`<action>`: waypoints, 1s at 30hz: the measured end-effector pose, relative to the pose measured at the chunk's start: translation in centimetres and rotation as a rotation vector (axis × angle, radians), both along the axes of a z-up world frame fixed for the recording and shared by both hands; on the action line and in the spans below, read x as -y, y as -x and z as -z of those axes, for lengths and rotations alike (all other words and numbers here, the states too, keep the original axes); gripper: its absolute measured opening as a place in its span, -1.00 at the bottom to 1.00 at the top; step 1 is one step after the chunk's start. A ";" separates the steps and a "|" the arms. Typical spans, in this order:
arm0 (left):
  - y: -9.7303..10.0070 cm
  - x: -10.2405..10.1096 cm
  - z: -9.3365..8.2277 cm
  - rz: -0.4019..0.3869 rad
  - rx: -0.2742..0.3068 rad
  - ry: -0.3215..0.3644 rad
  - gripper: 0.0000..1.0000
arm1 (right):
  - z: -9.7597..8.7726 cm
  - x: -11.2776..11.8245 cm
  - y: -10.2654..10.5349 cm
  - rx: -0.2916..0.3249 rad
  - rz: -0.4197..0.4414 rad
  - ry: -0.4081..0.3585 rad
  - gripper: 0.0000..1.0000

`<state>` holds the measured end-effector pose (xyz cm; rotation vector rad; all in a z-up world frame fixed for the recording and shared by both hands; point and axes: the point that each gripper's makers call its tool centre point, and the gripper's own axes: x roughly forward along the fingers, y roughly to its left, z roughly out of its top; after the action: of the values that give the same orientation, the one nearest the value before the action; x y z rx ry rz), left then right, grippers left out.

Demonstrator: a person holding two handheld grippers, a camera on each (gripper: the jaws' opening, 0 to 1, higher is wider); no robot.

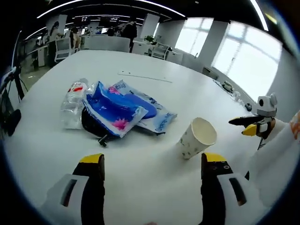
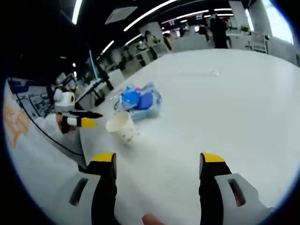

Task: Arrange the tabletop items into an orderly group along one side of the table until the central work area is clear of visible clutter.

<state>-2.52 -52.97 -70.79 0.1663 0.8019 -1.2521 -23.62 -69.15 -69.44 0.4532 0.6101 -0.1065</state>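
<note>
Both tongs, left (image 1: 153, 164) and right (image 2: 159, 164), are held wide and empty; the paper cup (image 1: 197, 137) is judged next to be gripped and set beside the packets (image 1: 123, 108).

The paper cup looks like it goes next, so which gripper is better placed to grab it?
Probably the left gripper: the paper cup lies close ahead of its open jaws. From the right gripper, also open, the cup looks farther away.

Office chairs (image 1: 63, 47) are standing past the far edge of the surface, people (image 1: 127, 31) are standing among desks behind them, bright windows (image 1: 243, 61) are glowing along one side, and ceiling light strips (image 2: 145, 14) are shining overhead.
</note>
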 end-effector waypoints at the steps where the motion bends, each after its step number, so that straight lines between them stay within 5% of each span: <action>1: -0.1 -0.2 0.0 -0.006 0.000 0.000 0.72 | 0.1 0.0 0.0 0.001 0.005 -0.001 0.40; 13: -0.5 -1.6 0.0 -0.033 0.001 -0.029 0.70 | 1.4 -0.2 0.6 -0.019 0.036 -0.050 0.32; 30: -4.5 -1.7 -0.3 -0.096 0.036 -0.036 0.55 | 1.8 -0.8 0.8 -0.036 0.024 -0.072 0.21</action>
<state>1.99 -51.25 -70.45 0.1764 0.7929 -1.1422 -24.47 -68.38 -71.20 0.5292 0.6457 -0.1161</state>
